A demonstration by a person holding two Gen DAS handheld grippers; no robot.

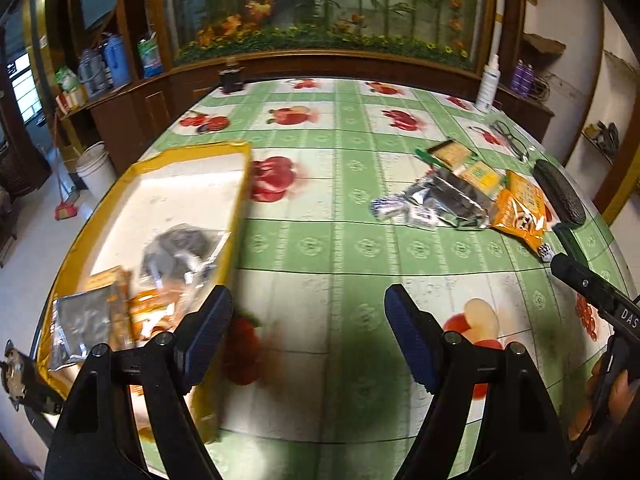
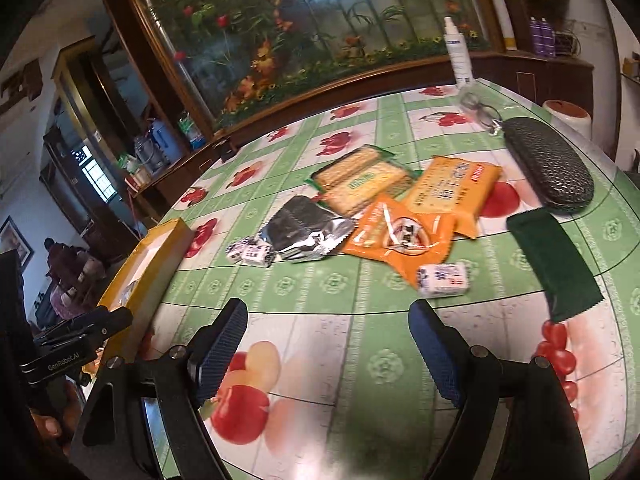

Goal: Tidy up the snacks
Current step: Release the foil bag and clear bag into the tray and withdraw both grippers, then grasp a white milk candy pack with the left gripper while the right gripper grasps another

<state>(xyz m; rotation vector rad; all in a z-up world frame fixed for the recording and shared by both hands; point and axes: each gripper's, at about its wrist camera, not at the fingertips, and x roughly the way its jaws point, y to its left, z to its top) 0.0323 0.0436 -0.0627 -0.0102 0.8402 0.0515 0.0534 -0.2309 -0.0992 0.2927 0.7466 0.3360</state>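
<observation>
A yellow-rimmed box [image 1: 240, 184] lies at the table's left and holds a silver packet [image 1: 80, 320], an orange packet [image 1: 152, 312] and a clear bag of dark pieces [image 1: 180, 252]. My left gripper [image 1: 308, 300] hangs open over the cloth beside the box's right wall, nothing between its fingers. Loose snacks lie ahead of my open, empty right gripper [image 2: 328, 308]: a cracker pack [image 2: 364, 180], two orange packets [image 2: 452, 192] [image 2: 396, 236], a silver packet [image 2: 304, 228], small blue-and-white candies [image 2: 250, 254] [image 2: 442, 278] and a dark green packet [image 2: 556, 264].
A black glasses case [image 2: 548, 164], spectacles [image 2: 478, 110] and a white spray bottle [image 2: 458, 56] sit at the far right of the fruit-print tablecloth [image 2: 360, 360]. A small dark jar [image 1: 232, 76] stands at the far edge. Wooden cabinets ring the table.
</observation>
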